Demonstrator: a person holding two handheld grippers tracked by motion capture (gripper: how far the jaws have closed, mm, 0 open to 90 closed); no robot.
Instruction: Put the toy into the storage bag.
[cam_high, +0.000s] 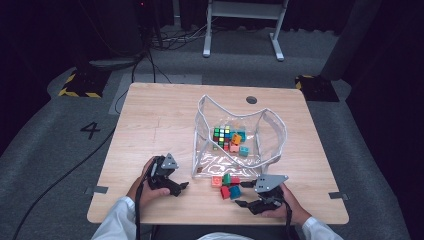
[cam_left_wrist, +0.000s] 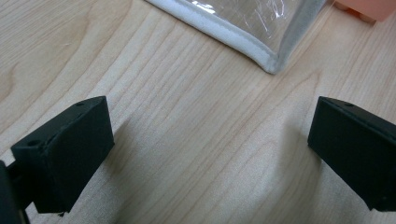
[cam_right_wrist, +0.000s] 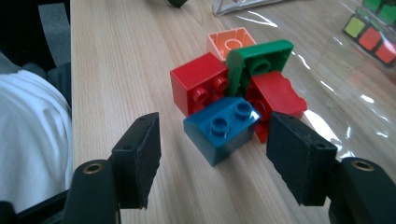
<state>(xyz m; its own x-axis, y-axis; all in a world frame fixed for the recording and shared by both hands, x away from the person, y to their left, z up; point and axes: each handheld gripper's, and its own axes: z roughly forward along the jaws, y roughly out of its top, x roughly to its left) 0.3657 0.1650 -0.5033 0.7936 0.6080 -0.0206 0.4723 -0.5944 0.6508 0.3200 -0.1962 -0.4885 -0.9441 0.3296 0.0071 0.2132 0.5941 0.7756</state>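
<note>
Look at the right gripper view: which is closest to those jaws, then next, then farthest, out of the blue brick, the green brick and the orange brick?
1. Blue brick: right between the open jaws of the right gripper, at the front of the pile.
2. Green brick: behind the blue one, tilted up on edge.
3. Orange brick: at the back, beside the clear bag.

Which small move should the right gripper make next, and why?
Probably ease the right gripper forward and close on the blue brick. Its jaws stand open on either side of that brick, which lies nearest in the pile beside the clear bag, where other bricks already lie.
</note>
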